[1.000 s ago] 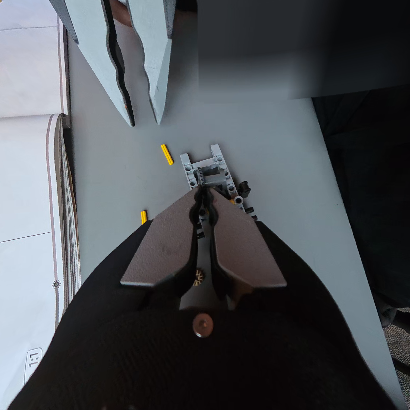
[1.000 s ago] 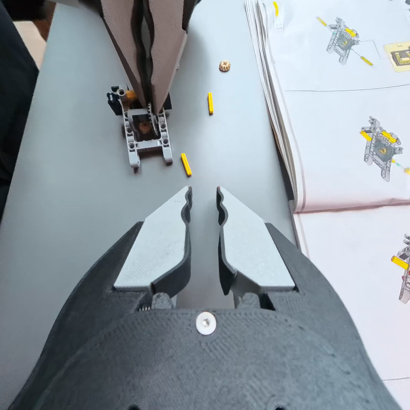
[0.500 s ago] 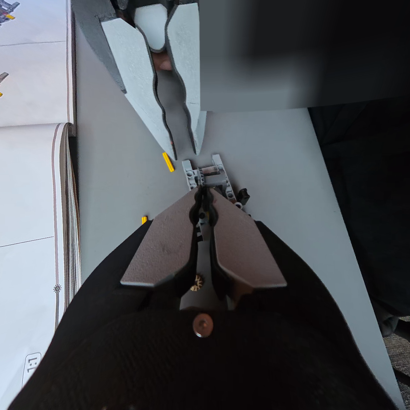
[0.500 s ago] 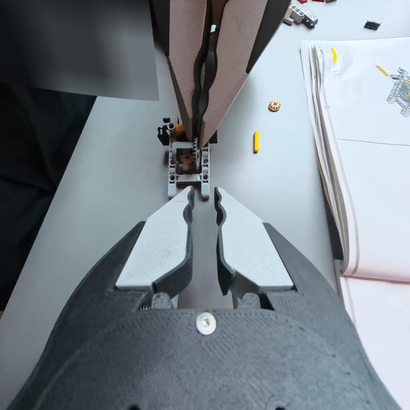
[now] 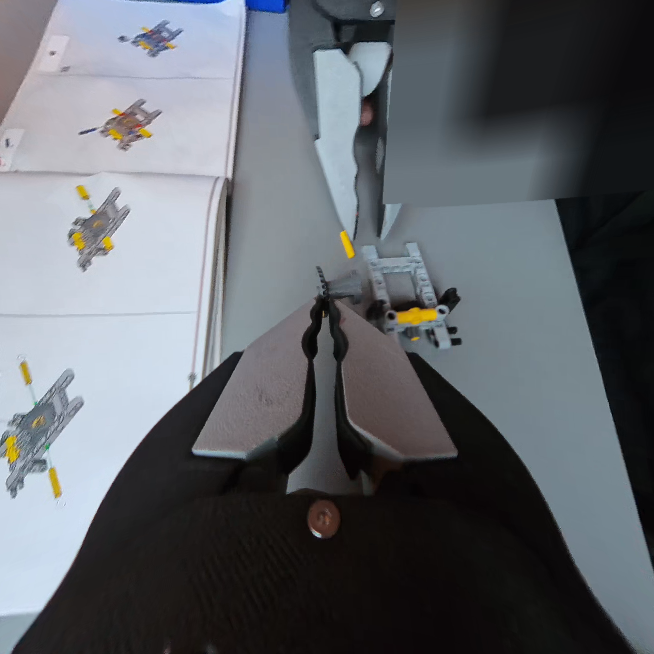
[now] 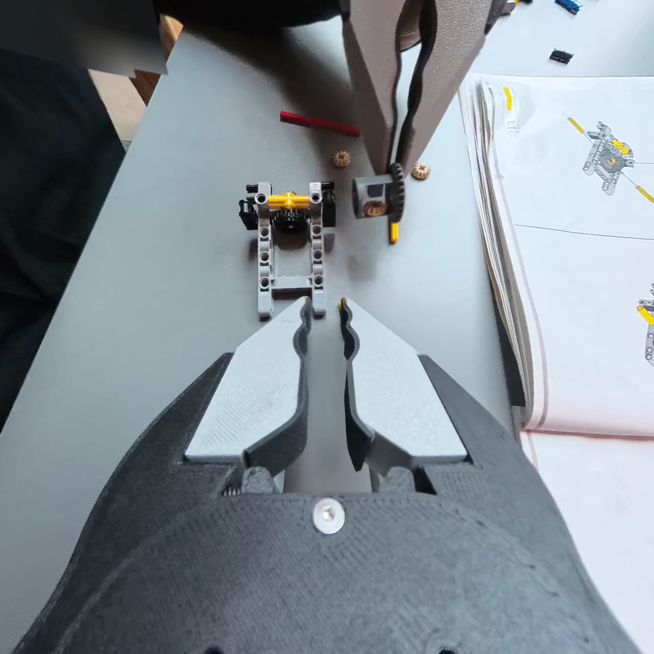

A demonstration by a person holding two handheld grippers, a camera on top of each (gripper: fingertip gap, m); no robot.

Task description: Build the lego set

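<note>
Closest to us, our right gripper (image 6: pixel 325 305) sits low on the grey desk (image 6: pixel 177 336) with its jaws a little apart and holding nothing, tips right at the open end of the grey lego frame (image 6: pixel 290 254). Just past that, our left gripper (image 5: pixel 325 300) has its jaws pinched on the dark gear of a small grey gear block (image 6: pixel 380 198), held just beside the frame's yellow-axle end. Further back lie two tan gears (image 6: pixel 341 159) and a red axle (image 6: pixel 318 123), with the open instruction booklet (image 6: pixel 566 247) off to the side.
</note>
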